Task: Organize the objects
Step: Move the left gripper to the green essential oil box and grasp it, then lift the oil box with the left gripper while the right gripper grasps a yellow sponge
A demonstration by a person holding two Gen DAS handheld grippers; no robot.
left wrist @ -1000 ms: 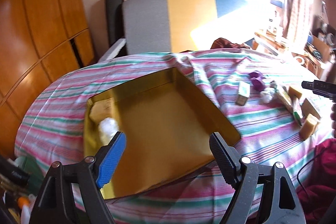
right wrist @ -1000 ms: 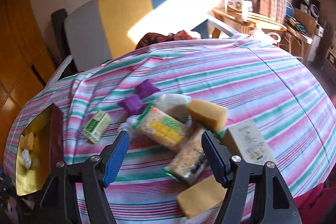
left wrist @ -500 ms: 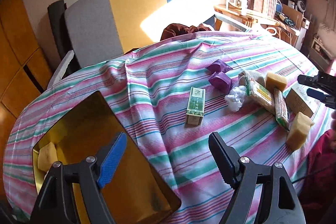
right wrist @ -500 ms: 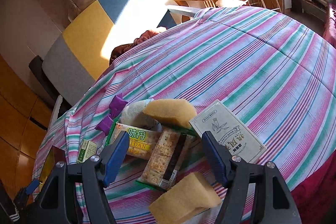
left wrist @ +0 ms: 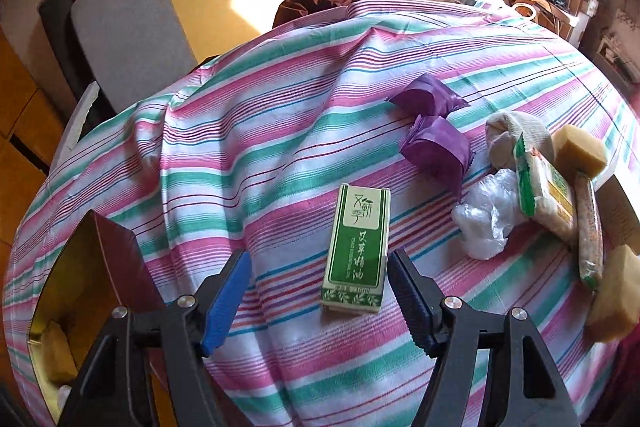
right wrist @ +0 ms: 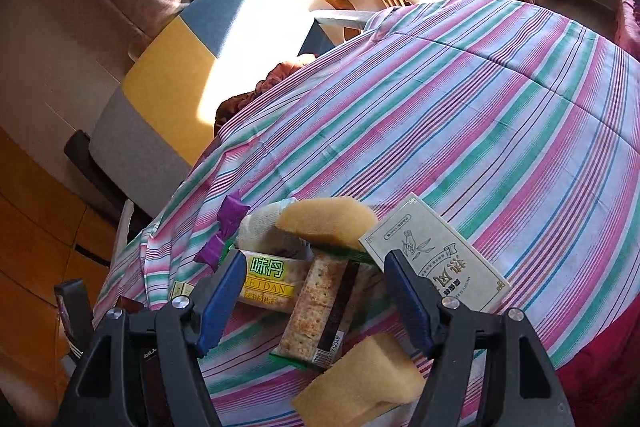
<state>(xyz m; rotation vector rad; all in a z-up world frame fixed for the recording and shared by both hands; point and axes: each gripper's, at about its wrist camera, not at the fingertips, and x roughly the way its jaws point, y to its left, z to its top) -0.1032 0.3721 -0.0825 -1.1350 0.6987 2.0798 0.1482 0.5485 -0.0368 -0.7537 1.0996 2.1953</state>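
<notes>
Lying flat: green-and-white carton (left wrist: 357, 249)

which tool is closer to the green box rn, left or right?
Left. The left tool is right at the green box, jaws closing, box near its right finger, not yet gripped. The right tool is over the cracker packets, off to the side.

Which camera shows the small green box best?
The left wrist view: the green box lies whole and unblocked on the striped cloth, its label readable. The right wrist view catches only a corner of it, behind the gripper's left finger.
</notes>
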